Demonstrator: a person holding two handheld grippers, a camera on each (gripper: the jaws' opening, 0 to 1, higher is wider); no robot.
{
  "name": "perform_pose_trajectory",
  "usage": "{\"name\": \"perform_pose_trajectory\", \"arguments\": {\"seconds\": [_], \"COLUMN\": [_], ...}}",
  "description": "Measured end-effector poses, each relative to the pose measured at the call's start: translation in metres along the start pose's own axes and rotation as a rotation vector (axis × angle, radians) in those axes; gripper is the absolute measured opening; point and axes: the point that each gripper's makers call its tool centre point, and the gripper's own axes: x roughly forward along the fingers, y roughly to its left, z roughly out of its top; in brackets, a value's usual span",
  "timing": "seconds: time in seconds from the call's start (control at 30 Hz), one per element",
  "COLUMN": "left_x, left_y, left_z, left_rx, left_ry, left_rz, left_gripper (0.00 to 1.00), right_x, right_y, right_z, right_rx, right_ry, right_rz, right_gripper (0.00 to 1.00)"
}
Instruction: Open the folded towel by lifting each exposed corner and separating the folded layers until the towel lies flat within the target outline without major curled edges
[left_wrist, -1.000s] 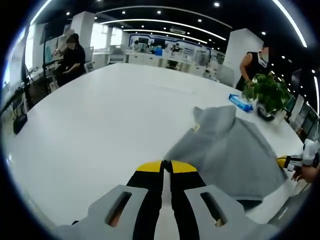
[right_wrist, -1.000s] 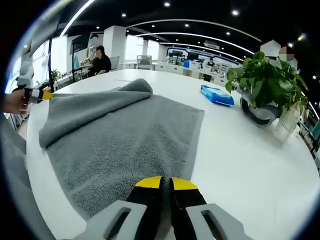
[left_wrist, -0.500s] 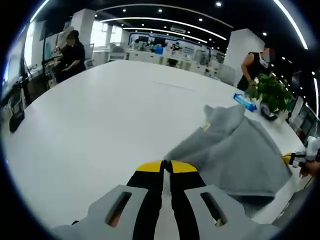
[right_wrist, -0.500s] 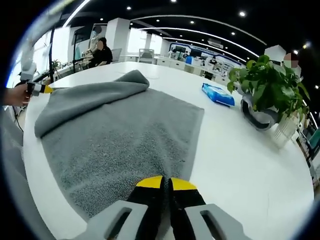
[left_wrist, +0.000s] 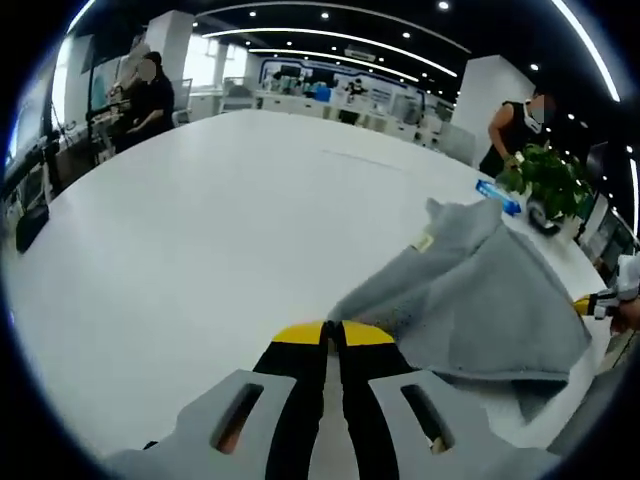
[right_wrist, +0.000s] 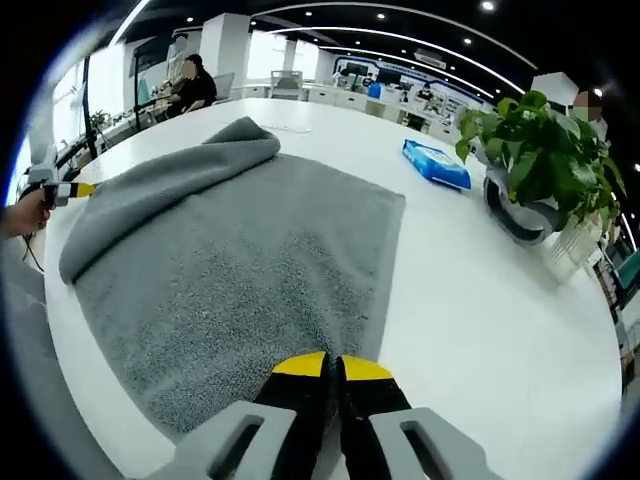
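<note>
A grey towel (right_wrist: 250, 270) lies on the white table (right_wrist: 480, 330), its lower layer spread flat and a folded upper layer bunched along its left side up to a raised hump (right_wrist: 245, 135). My right gripper (right_wrist: 333, 366) is shut on the towel's near edge. In the left gripper view the towel (left_wrist: 470, 300) trails off to the right from my left gripper (left_wrist: 335, 333), which is shut on a corner of it. The left gripper (right_wrist: 70, 189) also shows at the far left of the right gripper view, at the end of the folded layer. The right gripper (left_wrist: 600, 303) appears at the towel's far right edge.
A potted plant (right_wrist: 540, 160) and a blue packet (right_wrist: 435, 165) stand on the table beyond the towel's right side. A wide stretch of bare table (left_wrist: 180, 230) spreads to the left. People (left_wrist: 150, 95) stand at desks in the background, one (left_wrist: 515, 125) near the plant.
The folded upper layer has been drawn further toward the left gripper's side, uncovering more of the flat lower layer. Both grippers stayed shut on the towel.
</note>
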Motion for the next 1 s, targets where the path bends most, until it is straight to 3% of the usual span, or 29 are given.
{"name": "perform_pose_trajectory", "arguments": {"seconds": [0.03, 0.17, 0.37, 0.57, 1.0], "left_x": [0.001, -0.012, -0.019, -0.031, -0.056], "left_y": [0.002, 0.004, 0.012, 0.029, 0.084], "left_z": [0.007, 0.004, 0.006, 0.002, 0.004], "left_rx": [0.003, -0.027, -0.004, -0.024, -0.076], "left_ry": [-0.043, -0.03, -0.027, -0.019, -0.021], "left_rz": [-0.004, 0.0, 0.043, 0.087, 0.183], "left_gripper": [0.03, 0.03, 0.03, 0.03, 0.03], "right_x": [0.0, -0.001, -0.002, -0.006, -0.012], "right_y": [0.0, -0.002, -0.008, -0.019, -0.037], "right_z": [0.0, -0.002, -0.006, -0.013, -0.023], "right_rx": [-0.003, -0.008, -0.037, -0.056, -0.032], "right_ry": [0.0, 0.005, 0.019, 0.034, 0.029], "right_rz": [-0.003, -0.018, -0.037, -0.079, -0.14], "right_gripper": [0.0, 0.0, 0.0, 0.0, 0.0]}}
